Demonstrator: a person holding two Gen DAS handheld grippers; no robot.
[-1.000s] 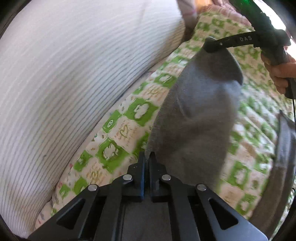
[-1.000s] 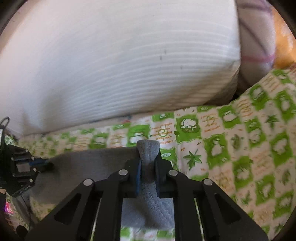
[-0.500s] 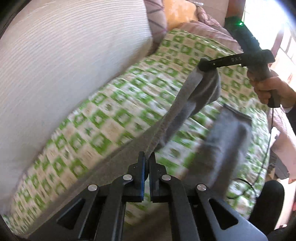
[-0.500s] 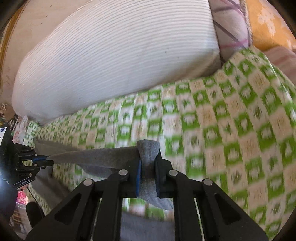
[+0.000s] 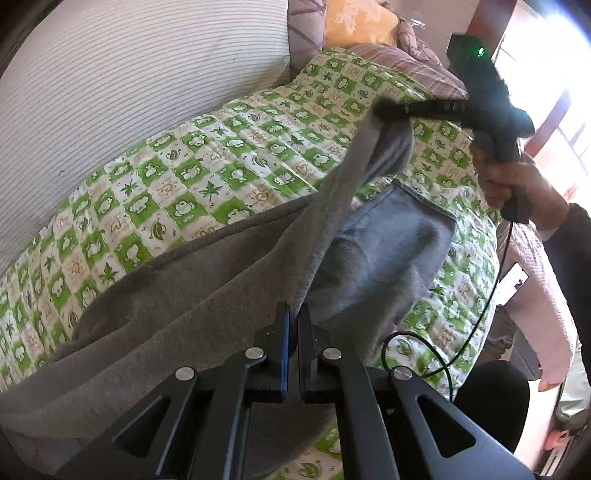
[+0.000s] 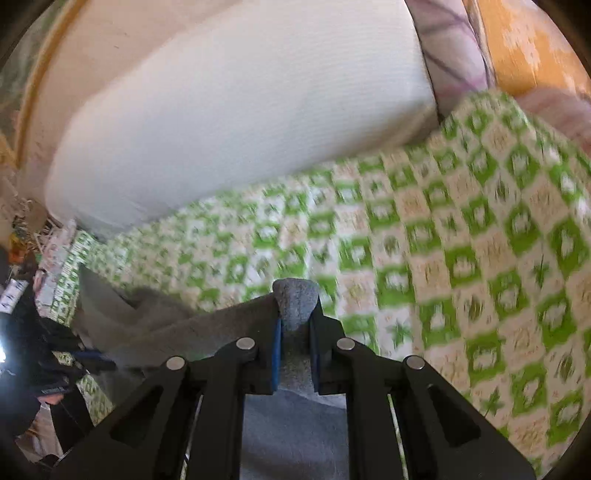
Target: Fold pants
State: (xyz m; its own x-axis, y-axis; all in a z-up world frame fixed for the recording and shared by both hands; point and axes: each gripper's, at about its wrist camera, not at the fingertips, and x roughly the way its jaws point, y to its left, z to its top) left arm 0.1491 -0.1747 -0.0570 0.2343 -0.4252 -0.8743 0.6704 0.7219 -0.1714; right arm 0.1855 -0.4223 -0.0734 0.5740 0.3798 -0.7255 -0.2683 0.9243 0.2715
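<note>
Both grippers have drawn back from the white striped cushion (image 5: 122,92) since a second ago, pulling the grey pants (image 5: 184,295) with them; far more of the green-and-white checked bedcover (image 5: 221,158) now shows between cushion and cloth; a second ago the pants hung as a steep sheet close to the left lens, now they stretch long and low over the bed.

Left gripper (image 5: 293,314): jaws together, pinching a thin edge of the pants; cloth runs from the pinch up and right in a taut band to the right gripper (image 5: 380,109), seen in the left wrist view gripped by the person's hand (image 5: 517,184); that gripper holds a bunched corner of the same garment.

Right wrist view: right gripper (image 6: 296,325) clamped on a thick fold of grey fabric, which bulges above the fingertips; blue pads (image 6: 275,354) press on it; the band of cloth leads left toward the left gripper (image 6: 92,356), dark and blurred at the frame edge.

Pants position: partly lifted between the two grippers, the rest lying on the bedcover; one flat panel (image 5: 388,251) rests on the bed just beyond the left gripper; an orange cushion (image 5: 358,18) sits at the far end of the bed.
</note>
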